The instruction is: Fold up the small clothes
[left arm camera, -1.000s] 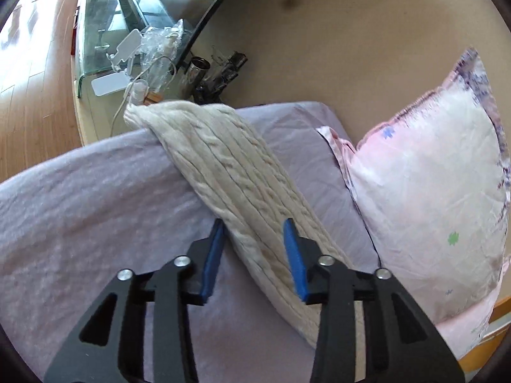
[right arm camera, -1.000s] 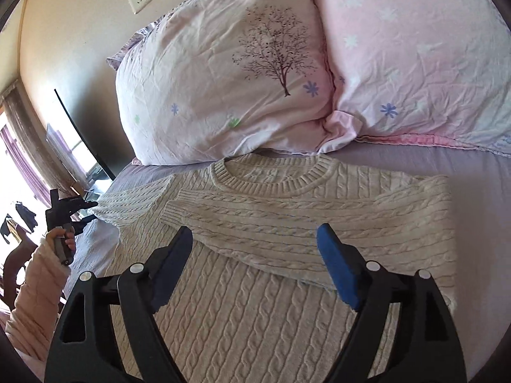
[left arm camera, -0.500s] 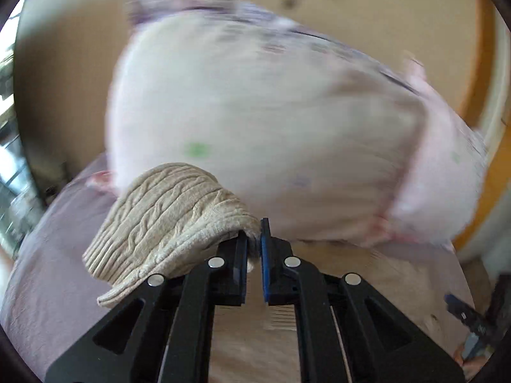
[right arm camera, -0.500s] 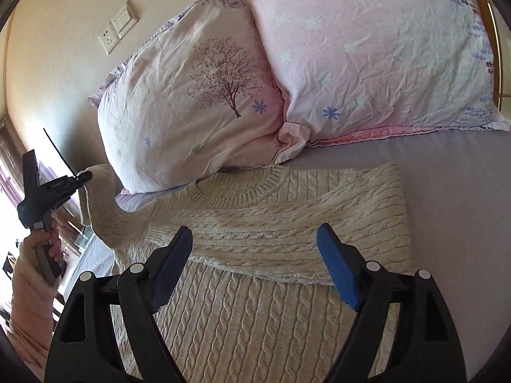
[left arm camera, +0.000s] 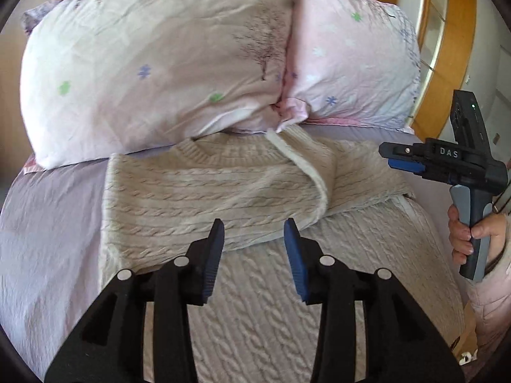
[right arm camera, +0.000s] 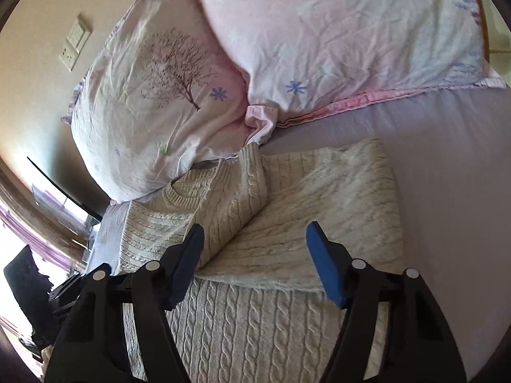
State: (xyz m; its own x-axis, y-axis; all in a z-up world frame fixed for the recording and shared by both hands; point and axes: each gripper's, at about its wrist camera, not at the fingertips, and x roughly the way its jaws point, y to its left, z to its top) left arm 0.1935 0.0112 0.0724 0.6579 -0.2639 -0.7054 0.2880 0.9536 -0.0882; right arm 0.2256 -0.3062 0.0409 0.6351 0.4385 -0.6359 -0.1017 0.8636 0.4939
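Left sleeve (left arm camera: 306, 172) now lies across the sweater (left arm camera: 255, 303) (both tongs released).

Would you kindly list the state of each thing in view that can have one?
Sweater: flat on the bed, both sleeves folded across the chest, body not yet folded.
Left gripper: open, empty, above the sweater.
Right gripper: open, empty, above the sweater.
Tree-print pillow: propped against the wall, creased.
Pink pillow: leaning beside it, creased.
Bedsheet: lightly wrinkled.
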